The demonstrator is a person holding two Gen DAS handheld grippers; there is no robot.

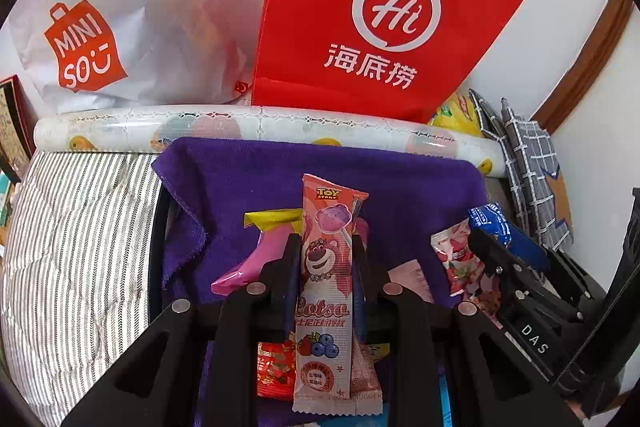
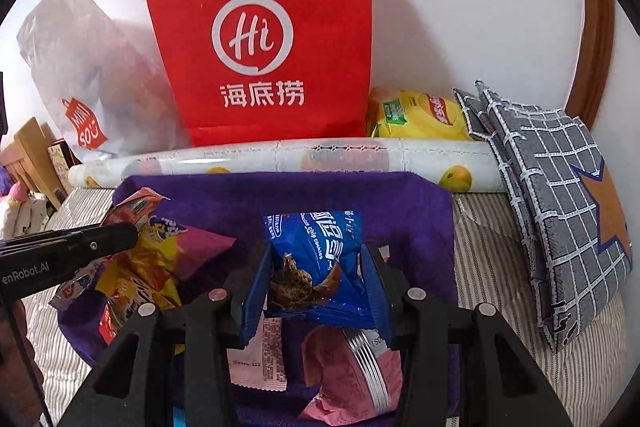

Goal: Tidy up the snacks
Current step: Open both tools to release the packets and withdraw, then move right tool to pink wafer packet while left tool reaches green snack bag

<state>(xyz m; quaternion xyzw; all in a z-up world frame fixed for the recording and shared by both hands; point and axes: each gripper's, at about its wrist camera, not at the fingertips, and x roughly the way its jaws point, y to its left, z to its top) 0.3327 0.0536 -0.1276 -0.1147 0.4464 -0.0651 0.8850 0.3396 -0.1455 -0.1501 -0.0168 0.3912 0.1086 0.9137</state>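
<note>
Black jaws of the left gripper [image 1: 326,251] pinch a pink Lotso lollipop packet [image 1: 325,291] lengthwise, holding it above the purple towel [image 1: 240,167]. Blue-padded jaws of the right gripper [image 2: 316,275] clamp a blue chocolate-chip cookie packet [image 2: 316,247] by its sides, also above the towel. Loose snacks lie beneath both: a pink-and-yellow packet [image 1: 256,251], a red sweet [image 1: 276,367] and pale pink wrappers [image 2: 348,371]. Behind the towel stand a red Haidilao paper bag [image 2: 260,27] and a white Miniso bag [image 2: 80,67].

Step in hand, as judged: two snacks are gripped and carried, sorting under way. The next move calls for a destination for each packet, then parting the jaws only once each rests on its own group.
</note>
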